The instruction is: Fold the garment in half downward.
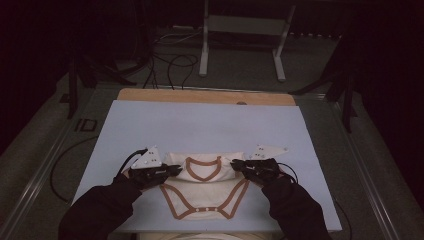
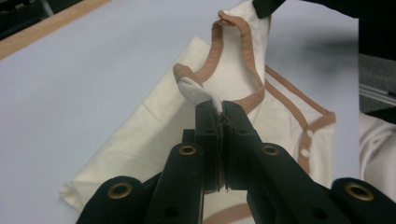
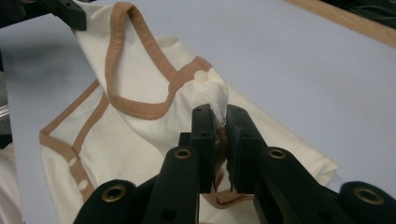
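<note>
Bodysuit (image 1: pixel 207 187): cream with tan trim, lies on the pale blue board (image 1: pixel 200 125) at its near edge, between both hands; the neck end is lifted off the board.
Left gripper (image 2: pixel 220 106): jaws pressed together, pinching a shoulder of the bodysuit beside the tan neckline.
Right gripper (image 3: pixel 219 112): jaws pinching the other shoulder, just below a snap.
Neckline (image 1: pixel 202 167): stretched between the two grippers.
Snaps (image 1: pixel 207 210): at the crotch edge, towards the person.

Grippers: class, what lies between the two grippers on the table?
The bodysuit's brown-trimmed neckline, in the high view, between left gripper and right gripper.
</note>
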The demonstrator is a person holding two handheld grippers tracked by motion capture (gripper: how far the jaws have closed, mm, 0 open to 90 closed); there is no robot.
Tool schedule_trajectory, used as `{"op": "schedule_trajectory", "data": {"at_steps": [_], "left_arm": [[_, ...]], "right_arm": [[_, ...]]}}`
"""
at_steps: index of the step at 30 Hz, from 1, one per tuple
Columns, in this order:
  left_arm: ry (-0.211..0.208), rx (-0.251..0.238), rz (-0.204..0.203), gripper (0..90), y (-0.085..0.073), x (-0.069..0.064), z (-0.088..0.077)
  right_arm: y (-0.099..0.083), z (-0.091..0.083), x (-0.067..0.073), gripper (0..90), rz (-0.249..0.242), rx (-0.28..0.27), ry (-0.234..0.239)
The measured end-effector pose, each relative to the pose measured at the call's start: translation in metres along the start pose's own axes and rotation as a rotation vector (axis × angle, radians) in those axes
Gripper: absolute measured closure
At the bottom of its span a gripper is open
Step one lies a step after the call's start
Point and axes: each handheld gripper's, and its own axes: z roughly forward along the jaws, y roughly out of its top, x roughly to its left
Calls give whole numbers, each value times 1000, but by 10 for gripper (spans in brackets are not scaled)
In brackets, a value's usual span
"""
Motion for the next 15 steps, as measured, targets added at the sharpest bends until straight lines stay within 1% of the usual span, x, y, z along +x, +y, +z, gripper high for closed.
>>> {"op": "schedule_trajectory", "data": {"at_steps": [4, 5, 6, 8, 10, 12, 14, 15], "left_arm": [[-11, -8, 3, 872, -3, -9, -3], [-11, -8, 3, 872, -3, -9, -3], [-12, -10, 10, 872, -4, -14, -5], [-17, -15, 14, 872, -4, -17, -5], [-15, -3, 25, 872, -5, -22, -4], [-17, 3, 12, 871, -8, -22, -2], [-17, 10, -4, 872, -12, -21, 1], [-13, 17, -6, 871, -15, -19, 2]], "right_arm": [[-5, -3, 4, 829, 1, 0, 13], [-5, -3, 4, 829, 1, 0, 13], [-5, -4, 5, 829, 1, 0, 14], [-6, -7, 8, 829, 0, -3, 17], [-6, -9, 10, 828, -3, -7, 16], [-8, -9, 11, 828, -1, -2, 13], [-10, -8, 10, 829, 7, 3, 18], [-12, -6, 9, 828, 12, 6, 19]]}}
